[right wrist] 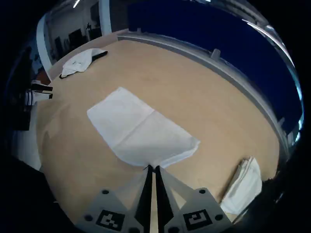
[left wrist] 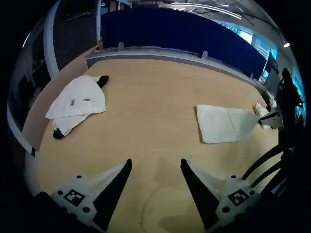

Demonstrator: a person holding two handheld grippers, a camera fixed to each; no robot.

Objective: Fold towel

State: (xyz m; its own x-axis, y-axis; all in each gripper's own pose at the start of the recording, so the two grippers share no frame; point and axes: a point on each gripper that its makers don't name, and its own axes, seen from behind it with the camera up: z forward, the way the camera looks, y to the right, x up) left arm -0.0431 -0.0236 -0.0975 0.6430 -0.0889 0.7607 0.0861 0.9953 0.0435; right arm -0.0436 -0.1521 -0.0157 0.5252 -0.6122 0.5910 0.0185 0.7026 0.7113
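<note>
Our right tongs (right wrist: 152, 170) are clenched on the near edge of the towel (right wrist: 140, 130). They pinch just a small bit of it, and the cloth is pulled to a point there. The rest of the towel lies flat on the table (left wrist: 155, 97), with a crease line across its middle. Our left tongs (left wrist: 155, 163) are spread apart and hold nothing. They hover over bare wood, well apart from the towel, which lies off to their right.

We think a few things could go wrong. The pinch is small, so the cloth could slip out if we pull fast. We hold only one spot, so if we lift now the towel may hang in a bunch or slide across the table, and the fold would come out crooked. The left tongs would need to grab another corner first.

A stack of folded cloths (right wrist: 245, 186) sits near, to the right of our right tongs. A wide swing that way could knock it.
</note>
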